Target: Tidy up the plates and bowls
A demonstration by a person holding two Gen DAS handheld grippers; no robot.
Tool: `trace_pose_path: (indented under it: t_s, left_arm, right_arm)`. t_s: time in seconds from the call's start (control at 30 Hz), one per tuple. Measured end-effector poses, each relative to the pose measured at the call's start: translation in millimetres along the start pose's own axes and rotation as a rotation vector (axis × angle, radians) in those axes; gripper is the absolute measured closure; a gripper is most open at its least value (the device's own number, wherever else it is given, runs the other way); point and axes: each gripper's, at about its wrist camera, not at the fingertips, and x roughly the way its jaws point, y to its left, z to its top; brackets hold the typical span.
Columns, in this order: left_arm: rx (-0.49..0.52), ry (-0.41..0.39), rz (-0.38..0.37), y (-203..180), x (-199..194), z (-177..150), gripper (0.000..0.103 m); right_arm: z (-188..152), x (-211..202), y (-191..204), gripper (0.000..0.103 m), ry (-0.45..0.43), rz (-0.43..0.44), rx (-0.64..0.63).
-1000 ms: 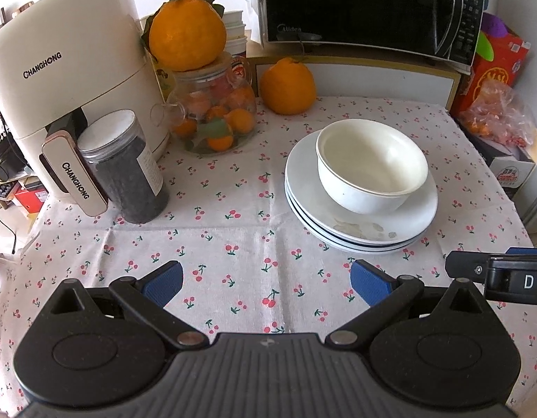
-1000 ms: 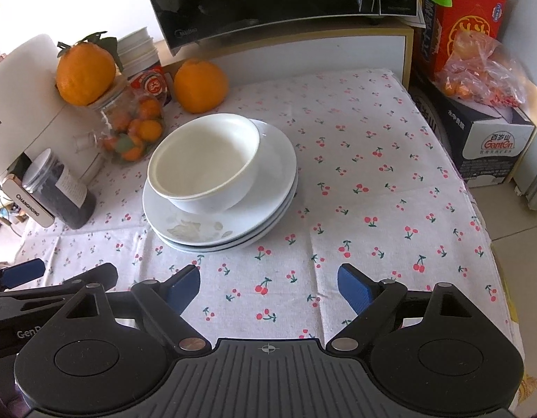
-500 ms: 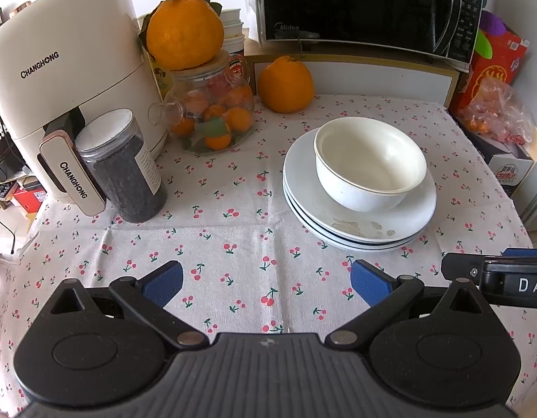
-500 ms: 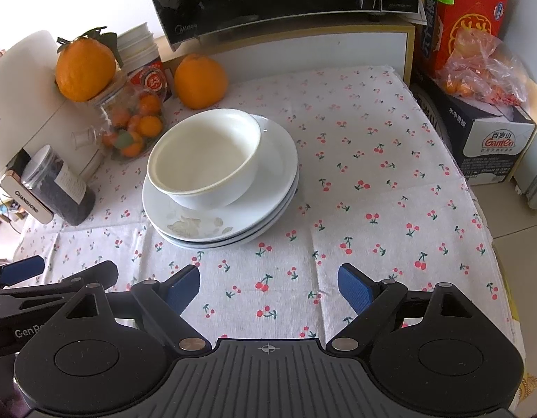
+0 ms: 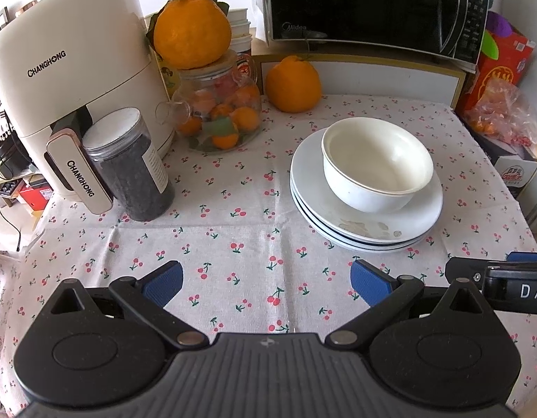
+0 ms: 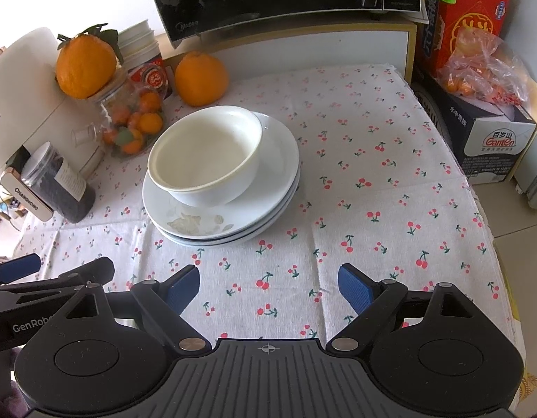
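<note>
The left gripper (image 5: 266, 280) hung over the cherry-print cloth surface (image 5: 233, 230) with its blue-padded jaws spread wide and nothing between them. Ahead and to the right, a white ceramic bowl (image 5: 376, 165) sat upright on a stack of white round plates (image 5: 369, 223). A dark-filled clear plastic jar (image 5: 129, 163) stood just beside a cream air fryer (image 5: 66, 69). A glass teapot of small oranges (image 5: 218, 115) carried a large orange (image 5: 192, 33) on its lid. The right gripper (image 5: 505, 284) showed partly at the right edge.
</note>
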Motion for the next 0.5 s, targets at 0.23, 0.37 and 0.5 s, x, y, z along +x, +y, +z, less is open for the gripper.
trace_pose_path:
  t_s: [0.23, 0.37, 0.5]
  left_arm:
    - [0.001, 0.0, 0.001, 0.1, -0.1, -0.2, 0.0]
    - [0.003, 0.003, -0.002, -0.4, -0.4, -0.7, 0.0]
    - [0.009, 0.005, -0.003, -1.2, -0.2, -0.9, 0.0]
  right_arm:
    - [-1.1, 0.7, 1.1, 0.014, 0.002, -0.001, -0.003]
    - [-0.5, 0.6, 1.1, 0.014, 0.002, -0.001, -0.004]
    - [-0.4, 0.7, 1.9, 0.014, 0.003, -0.001, -0.004]
